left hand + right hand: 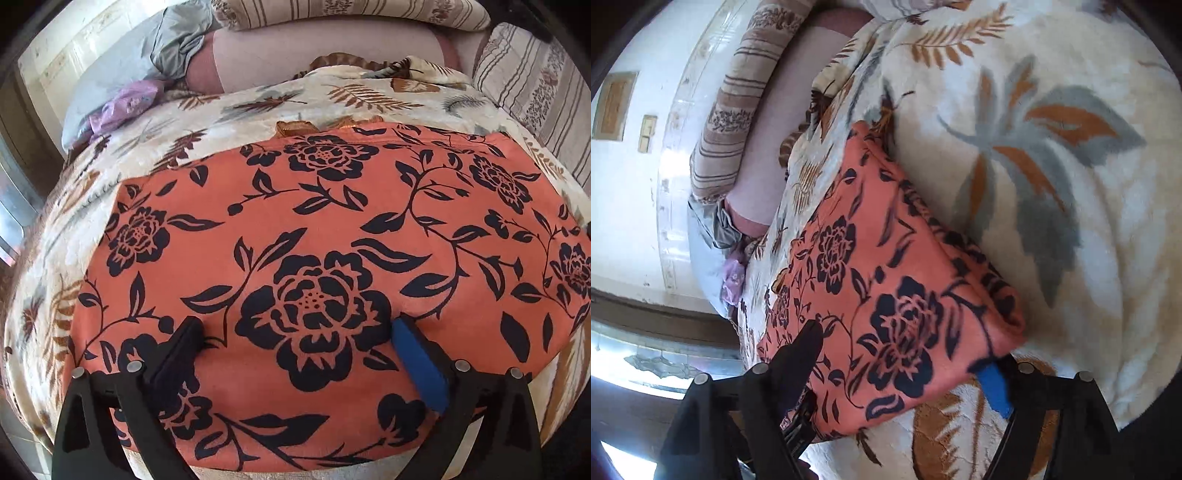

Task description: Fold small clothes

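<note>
An orange garment with black flowers (314,258) lies spread flat on a cream leaf-print blanket (258,107). My left gripper (299,325) is open above its near part, fingers apart over a large flower, holding nothing. In the right wrist view the same garment (886,295) lies with a folded corner between the fingers. My right gripper (905,354) is open and straddles that corner; the blue pad (993,387) sits partly under the cloth edge, the black finger (801,354) on top of the cloth.
Striped pillows (535,85) and a pink cushion (314,59) lie at the bed's head. Grey cloth (173,44) and a lilac item (125,107) lie at the far left. A white wall (635,184) and window (646,358) flank the bed.
</note>
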The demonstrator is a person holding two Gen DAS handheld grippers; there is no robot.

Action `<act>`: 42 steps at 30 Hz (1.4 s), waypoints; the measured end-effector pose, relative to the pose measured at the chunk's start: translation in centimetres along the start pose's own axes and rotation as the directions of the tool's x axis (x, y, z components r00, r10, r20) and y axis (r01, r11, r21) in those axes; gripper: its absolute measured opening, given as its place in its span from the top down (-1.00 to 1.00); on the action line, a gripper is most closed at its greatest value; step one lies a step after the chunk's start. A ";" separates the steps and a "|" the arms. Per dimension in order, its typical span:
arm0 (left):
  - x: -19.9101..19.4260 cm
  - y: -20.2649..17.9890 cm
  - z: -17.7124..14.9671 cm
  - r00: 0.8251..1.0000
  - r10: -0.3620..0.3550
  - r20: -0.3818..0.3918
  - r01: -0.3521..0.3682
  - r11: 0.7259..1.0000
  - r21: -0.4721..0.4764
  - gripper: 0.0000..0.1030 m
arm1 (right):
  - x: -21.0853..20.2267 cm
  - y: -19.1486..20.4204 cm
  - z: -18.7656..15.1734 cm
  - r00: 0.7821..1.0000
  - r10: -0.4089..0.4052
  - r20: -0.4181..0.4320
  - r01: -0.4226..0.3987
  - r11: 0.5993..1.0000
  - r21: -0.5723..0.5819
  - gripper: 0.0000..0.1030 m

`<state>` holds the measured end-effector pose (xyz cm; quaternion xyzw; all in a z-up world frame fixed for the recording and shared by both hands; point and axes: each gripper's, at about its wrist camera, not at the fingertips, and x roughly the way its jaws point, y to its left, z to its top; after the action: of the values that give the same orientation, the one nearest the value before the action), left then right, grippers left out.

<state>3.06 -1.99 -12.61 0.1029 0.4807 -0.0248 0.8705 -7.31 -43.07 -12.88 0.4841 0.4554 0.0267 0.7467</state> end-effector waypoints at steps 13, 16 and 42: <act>-4.1 12.8 0.5 0.966 -0.194 0.172 0.251 0.864 -0.436 -0.58 | 1.1 21.4 -11.8 0.980 -0.076 0.184 0.187 0.662 -0.726 0.83; -3.4 16.5 -0.4 0.961 -0.240 0.140 0.278 0.802 -0.529 -0.58 | 8.4 19.6 -15.4 0.982 -0.185 0.036 0.145 0.619 -0.771 0.82; -3.1 8.5 12.4 0.841 -0.541 0.037 0.542 0.837 -0.074 0.64 | 6.2 22.5 -19.6 0.994 -0.081 0.072 0.103 0.510 -0.854 0.82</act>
<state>12.91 3.62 -2.24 -0.0729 0.4846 -0.2505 0.8349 -8.49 -14.50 -2.43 0.0296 0.3998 0.2023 0.8935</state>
